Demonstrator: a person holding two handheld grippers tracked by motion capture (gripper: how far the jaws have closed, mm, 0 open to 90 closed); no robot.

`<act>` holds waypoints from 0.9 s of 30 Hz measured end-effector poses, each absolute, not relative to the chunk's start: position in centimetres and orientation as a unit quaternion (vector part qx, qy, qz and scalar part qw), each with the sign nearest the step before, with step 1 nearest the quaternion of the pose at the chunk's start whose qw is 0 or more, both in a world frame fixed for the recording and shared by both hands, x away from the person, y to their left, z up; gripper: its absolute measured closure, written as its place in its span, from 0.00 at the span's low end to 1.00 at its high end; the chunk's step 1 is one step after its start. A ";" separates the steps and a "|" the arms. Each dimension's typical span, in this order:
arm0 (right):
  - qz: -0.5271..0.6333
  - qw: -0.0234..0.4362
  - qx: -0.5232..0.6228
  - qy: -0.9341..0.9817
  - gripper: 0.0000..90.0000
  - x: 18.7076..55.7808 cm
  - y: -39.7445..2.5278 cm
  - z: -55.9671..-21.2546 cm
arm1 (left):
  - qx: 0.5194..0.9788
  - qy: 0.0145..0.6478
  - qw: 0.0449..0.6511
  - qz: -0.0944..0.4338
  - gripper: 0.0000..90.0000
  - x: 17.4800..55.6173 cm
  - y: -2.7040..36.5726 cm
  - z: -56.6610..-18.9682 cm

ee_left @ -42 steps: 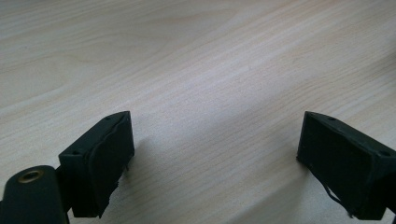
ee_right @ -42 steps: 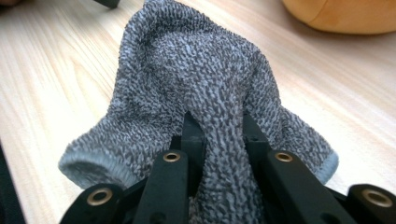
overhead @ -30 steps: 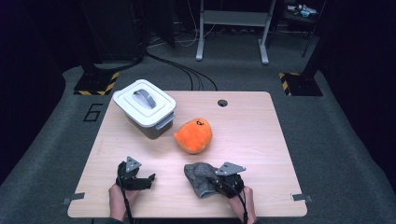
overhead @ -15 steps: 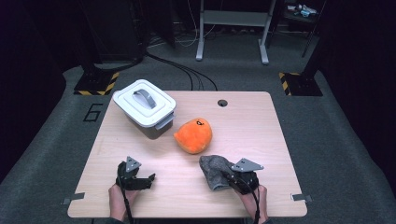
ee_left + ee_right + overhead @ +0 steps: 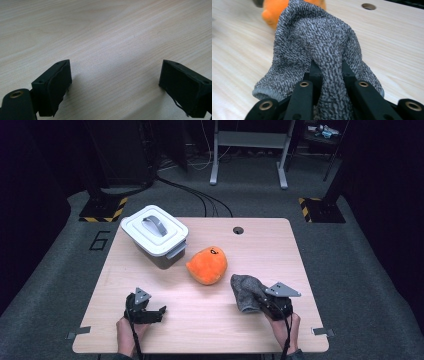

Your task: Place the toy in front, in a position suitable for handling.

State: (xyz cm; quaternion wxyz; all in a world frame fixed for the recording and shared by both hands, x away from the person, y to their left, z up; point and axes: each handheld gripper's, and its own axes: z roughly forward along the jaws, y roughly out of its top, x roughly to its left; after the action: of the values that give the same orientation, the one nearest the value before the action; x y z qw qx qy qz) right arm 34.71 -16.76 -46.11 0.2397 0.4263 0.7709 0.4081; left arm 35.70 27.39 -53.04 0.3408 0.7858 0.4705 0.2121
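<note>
Dragged rightward since a second ago, the grey sock sits near-right on the desk, bunched between the clamped right hand-held gripper, and may slip free; the left hand-held gripper gapes empty.

Right gripper, clamped on grey sock: shifted rightward along near tabletop edge, carrying sock from centre-front to right-front, clear of orange plush.
</note>
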 end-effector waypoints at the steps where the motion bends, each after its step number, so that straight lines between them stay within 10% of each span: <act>1: 0.407 0.244 0.429 0.769 0.86 34.8 -17.0 -46.0 | 0.786 0.470 0.340 0.213 0.12 35.7 27.4 -53.0; 27: 0.357 0.299 0.511 0.723 0.85 37.8 -22.3 -46.5 | 0.786 0.471 0.341 0.211 0.12 35.7 27.4 -53.0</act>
State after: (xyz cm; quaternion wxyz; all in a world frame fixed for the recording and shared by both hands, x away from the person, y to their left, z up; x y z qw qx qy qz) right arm 37.79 -22.31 -46.47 0.2990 0.5107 0.7226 0.3572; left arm 35.71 27.40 -53.04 0.3409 0.7858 0.4707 0.2115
